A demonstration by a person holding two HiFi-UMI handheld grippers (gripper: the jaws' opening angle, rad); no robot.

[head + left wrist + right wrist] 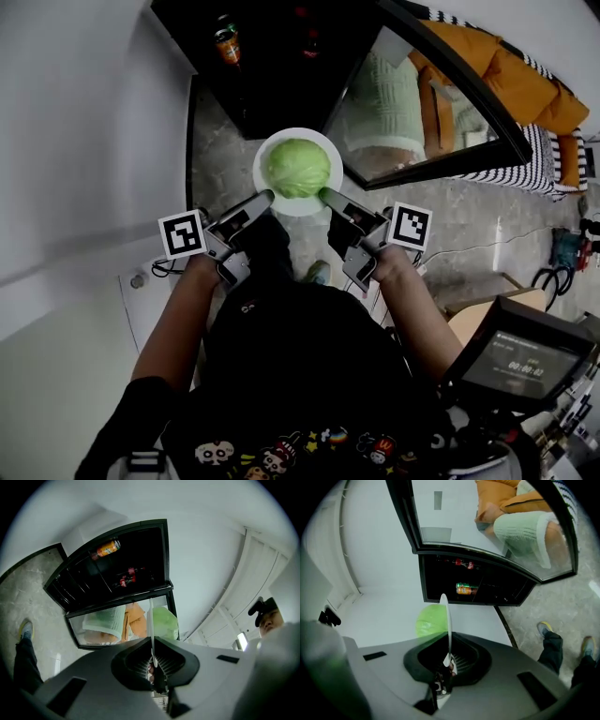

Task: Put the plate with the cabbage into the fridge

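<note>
Item, held, head view, from 9 o'clock across to 3 o'clock:

- Grippers, two; each carries one marker cube, two cubes in all.
- left gripper (266,197): clamped on the plate's rim at its 7 o'clock; in the left gripper view (152,660) the jaws pinch the rim edge-on.
- plate (270,148): one, white, round; carried level between both grippers, in the air just before the open fridge and not on a shelf; seen as a thin upright line in each gripper view (151,620) (446,620).
- cabbage (298,167): one, pale green, whole; sits at the plate's centre (165,623) (429,620).
- right gripper (324,195): clamped on the rim at 5 o'clock; its own view (447,660) shows the jaws closed on the rim.

Fridge (272,84): one, black inside, at the plate's 12 o'clock.
- orange can (226,42): one, on a shelf at 11 o'clock (108,549) (466,589).
- red-marked drinks (307,42): seemingly two; kind unclear (126,579) (464,564).
- glass door (422,103): one, swung open toward 2 o'clock.

Surface and room:
- white wall (84,122): at 9 o'clock.
- floor (220,159): grey, mottled stone; the person's shoes stand on it, one in the left gripper view (26,630), two in the right.
- cable (497,246): one, thin, across the floor at 3 o'clock.
- orange cushion (506,70): on striped fabric at 2 o'clock.
- screen (525,361): one, at 4 o'clock.
</note>
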